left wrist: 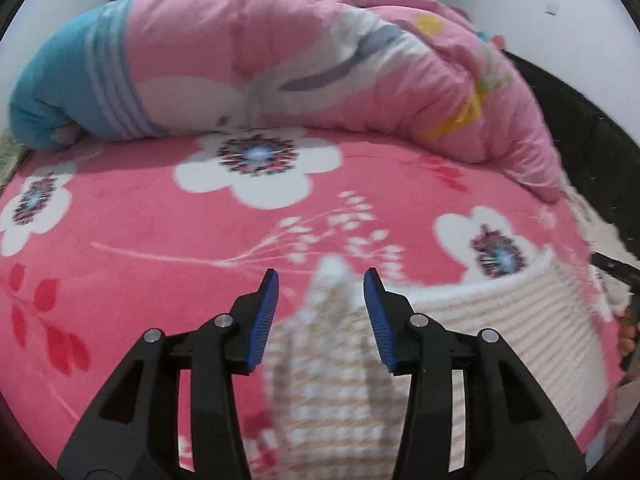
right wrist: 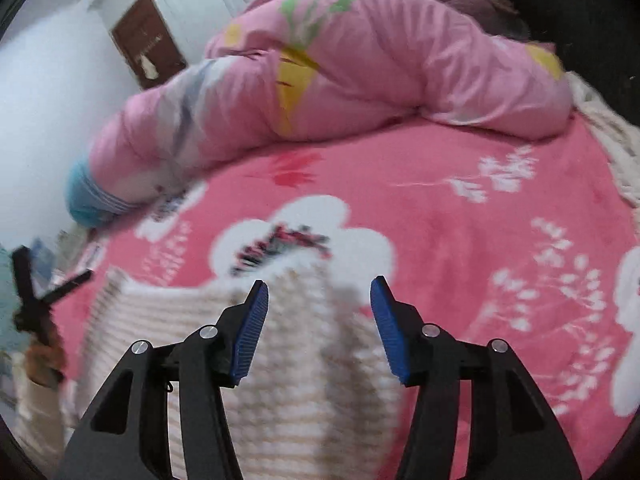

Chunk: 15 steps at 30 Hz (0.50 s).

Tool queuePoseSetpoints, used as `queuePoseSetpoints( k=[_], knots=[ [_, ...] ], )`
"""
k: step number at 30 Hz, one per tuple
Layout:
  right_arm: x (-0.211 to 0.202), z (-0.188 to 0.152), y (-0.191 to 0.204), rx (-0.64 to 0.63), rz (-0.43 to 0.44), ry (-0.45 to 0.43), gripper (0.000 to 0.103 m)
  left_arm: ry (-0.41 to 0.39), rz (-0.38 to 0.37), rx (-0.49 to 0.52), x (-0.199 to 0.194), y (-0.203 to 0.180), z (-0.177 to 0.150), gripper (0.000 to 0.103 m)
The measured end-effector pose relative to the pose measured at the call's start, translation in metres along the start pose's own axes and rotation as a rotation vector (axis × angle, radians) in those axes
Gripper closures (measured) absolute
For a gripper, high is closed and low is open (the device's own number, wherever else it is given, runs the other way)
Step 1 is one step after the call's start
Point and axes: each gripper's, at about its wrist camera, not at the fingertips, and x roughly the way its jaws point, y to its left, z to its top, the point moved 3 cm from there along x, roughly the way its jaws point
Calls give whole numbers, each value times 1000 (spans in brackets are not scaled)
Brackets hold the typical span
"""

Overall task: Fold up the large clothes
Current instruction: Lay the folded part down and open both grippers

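A cream and beige striped knit garment lies on the pink flowered bed cover. In the left wrist view my left gripper is open, its blue pads astride a raised corner of the garment. In the right wrist view the same garment spreads to the left, and my right gripper is open over another raised corner of it. Neither gripper holds cloth. The other gripper shows at the left edge of the right wrist view and at the right edge of the left wrist view.
A bulky pink quilt with a blue end lies along the far side of the bed; it also shows in the right wrist view. A white wall and a brown door stand behind. A dark headboard borders the right.
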Motion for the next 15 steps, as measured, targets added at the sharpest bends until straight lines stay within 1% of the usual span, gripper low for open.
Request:
queuePoseSetpoints(
  k=[1,2,3,4,5,6,7,8,9,10,11,12,13,14,15],
  knots=[
    [12,2,10,-1,24,23,51,25,-15,8,6,-9,0,60],
    [28,4,20,-11,43,57,51,75,-33,22,20,-21,1,59],
    [48,3,33,-25,60,100,51,120,-36,36,33,-28,-3,59],
    [62,2,38,-24,69,130,51,160,-17,45,50,-34,-7,59],
    [79,-1,40,-6,62,162,51,174,-1,40,59,-38,-10,59],
    [91,-2,36,12,36,175,51,163,6,17,70,-34,-11,57],
    [98,-1,28,27,10,172,51,147,2,-4,73,-31,-11,57],
    [102,0,16,55,-20,164,51,131,-10,-46,74,-23,-10,57],
    [104,1,-5,131,-47,158,51,119,-24,-102,72,-13,-8,57],
    [103,0,-23,210,-49,159,51,114,-32,-139,70,-6,-8,58],
    [99,-3,-42,297,-32,160,51,110,-41,-173,67,3,-7,58],
    [92,-7,-55,353,-32,159,51,106,-42,-197,63,9,-7,58],
    [81,-9,-60,360,-49,148,51,97,-1,-208,54,17,-7,58],
    [72,-10,-60,348,-62,133,51,78,22,-208,45,21,-6,58],
    [52,-11,-54,322,-76,98,51,63,19,-208,38,23,-6,58]
  ],
)
